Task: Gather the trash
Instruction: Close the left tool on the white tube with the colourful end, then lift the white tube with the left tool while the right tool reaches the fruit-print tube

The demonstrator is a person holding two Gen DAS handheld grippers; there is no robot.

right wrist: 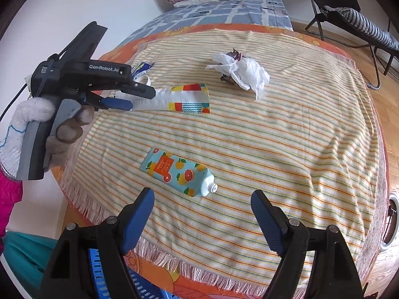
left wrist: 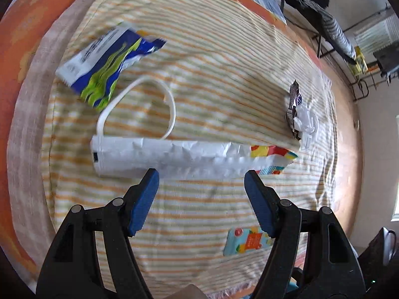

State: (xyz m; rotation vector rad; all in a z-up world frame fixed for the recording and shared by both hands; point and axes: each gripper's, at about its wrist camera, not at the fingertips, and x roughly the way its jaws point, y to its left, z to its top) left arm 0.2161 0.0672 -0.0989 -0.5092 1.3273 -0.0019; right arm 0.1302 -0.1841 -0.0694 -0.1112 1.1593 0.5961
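A bedroom bed (right wrist: pixel 324 134), spread with an orange-and-green striped, fringed towel over an orange cover, serves as the scene of a litter round. Four pieces of trash lie scattered on the towel, none of them yet gathered, so the collecting looks to be at its start. A flat white paper bag (left wrist: pixel 174 158) with a looped handle and a colourful printed end lies near the middle. A glossy blue, white and lime snack wrapper (left wrist: pixel 104 67) rests beside the handle. A crumpled white tissue (right wrist: pixel 245 73) sits bunched against a crinkly dark foil wrapper (right wrist: pixel 233 54) toward the far side. A squeezed, capless plastic tube (right wrist: pixel 178 173) printed with citrus fruit lies nearest the foot of the bed. The left tongs (left wrist: pixel 200 178), held in a gloved hand (right wrist: pixel 37 134), hover at the bag's edge, jaws spread and gripping nothing. The right tongs (right wrist: pixel 202 199) hang just short of the tube, likewise open and empty. A blue slatted basket (right wrist: pixel 109 281) shows below the bed's edge, possibly the bin.
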